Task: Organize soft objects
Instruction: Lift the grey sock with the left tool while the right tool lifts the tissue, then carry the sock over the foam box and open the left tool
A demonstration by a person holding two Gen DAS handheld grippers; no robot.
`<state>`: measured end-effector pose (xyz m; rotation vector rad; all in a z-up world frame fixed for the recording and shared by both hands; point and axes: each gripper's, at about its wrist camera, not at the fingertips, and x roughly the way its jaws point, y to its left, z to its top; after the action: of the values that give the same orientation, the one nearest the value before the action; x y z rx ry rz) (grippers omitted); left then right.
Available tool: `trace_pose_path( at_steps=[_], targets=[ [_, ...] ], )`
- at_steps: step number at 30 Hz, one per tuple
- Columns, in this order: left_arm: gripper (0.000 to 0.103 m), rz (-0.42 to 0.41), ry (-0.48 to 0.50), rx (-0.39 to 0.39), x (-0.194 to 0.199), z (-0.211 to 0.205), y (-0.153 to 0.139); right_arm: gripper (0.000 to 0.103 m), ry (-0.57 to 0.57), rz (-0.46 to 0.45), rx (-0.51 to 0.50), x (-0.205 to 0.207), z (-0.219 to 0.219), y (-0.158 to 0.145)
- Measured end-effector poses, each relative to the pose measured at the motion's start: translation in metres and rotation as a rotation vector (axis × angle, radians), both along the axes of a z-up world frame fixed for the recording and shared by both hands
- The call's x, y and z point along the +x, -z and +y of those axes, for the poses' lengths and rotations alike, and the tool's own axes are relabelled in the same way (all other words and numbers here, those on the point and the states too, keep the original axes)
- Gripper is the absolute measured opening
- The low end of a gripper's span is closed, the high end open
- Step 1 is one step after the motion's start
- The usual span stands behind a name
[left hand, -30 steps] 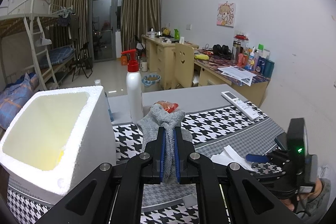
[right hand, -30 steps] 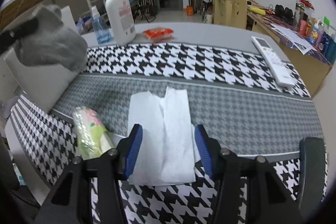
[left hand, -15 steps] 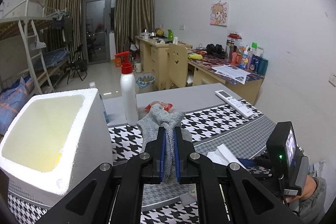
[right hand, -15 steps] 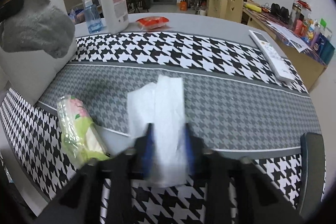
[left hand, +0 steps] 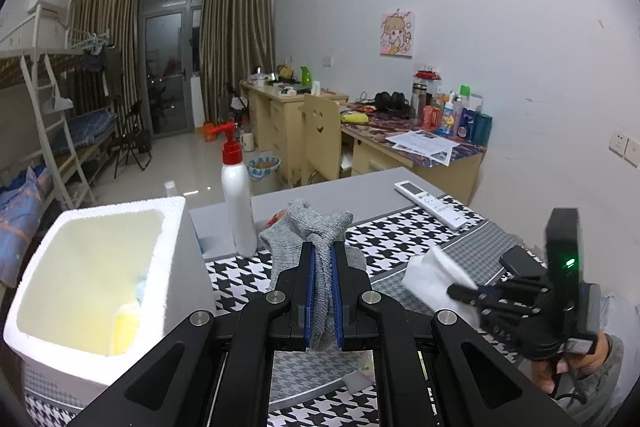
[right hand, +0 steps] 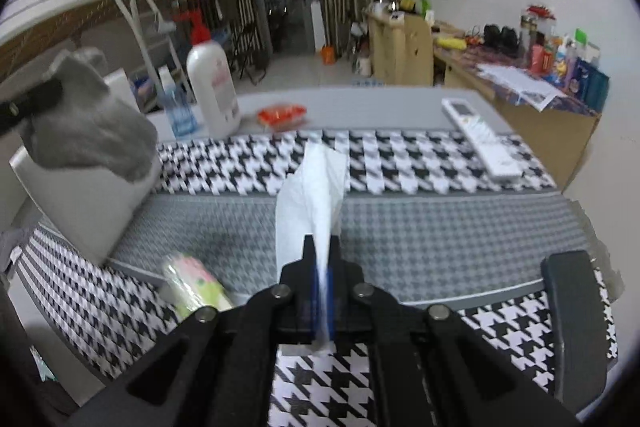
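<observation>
My left gripper [left hand: 323,255] is shut on a grey knitted sock [left hand: 310,227] and holds it in the air to the right of a white foam box [left hand: 176,227] with an open top. The sock also shows in the right wrist view [right hand: 88,131], at the left. My right gripper [right hand: 322,247] is shut on a white paper tissue [right hand: 316,183] and holds it lifted above the table. In the left wrist view the tissue [left hand: 430,275] hangs from the right gripper [left hand: 460,293] at the right.
A white pump bottle with a red top [left hand: 238,195], a small blue bottle [right hand: 178,111], a red packet [right hand: 282,115] and a white remote [right hand: 482,137] lie on the houndstooth table cloth [right hand: 440,243]. A green-and-pink packet [right hand: 192,285] lies near the front left.
My right gripper has shut on the tissue and lifted it off the table. My left gripper has risen a little with the sock, beside the box.
</observation>
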<state>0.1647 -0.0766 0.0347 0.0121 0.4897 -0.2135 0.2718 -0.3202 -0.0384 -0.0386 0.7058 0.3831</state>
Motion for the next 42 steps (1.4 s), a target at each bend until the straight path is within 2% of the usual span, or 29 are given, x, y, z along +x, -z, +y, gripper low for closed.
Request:
trace_pose_path(
  at_steps=[7,16,42],
  targets=[
    [0.008,-0.029,0.015,0.001,-0.005,0.006,-0.009,0.006,-0.007,-0.095,0.045,-0.017,0.010,-0.031],
    [0.008,-0.066,0.024,0.000,-0.010,0.014,-0.020,0.006,-0.007,-0.162,0.075,-0.025,0.021,-0.054],
    [0.008,-0.156,-0.022,-0.018,-0.018,0.039,-0.043,0.006,-0.047,-0.270,0.112,-0.033,0.047,-0.093]
  ],
)
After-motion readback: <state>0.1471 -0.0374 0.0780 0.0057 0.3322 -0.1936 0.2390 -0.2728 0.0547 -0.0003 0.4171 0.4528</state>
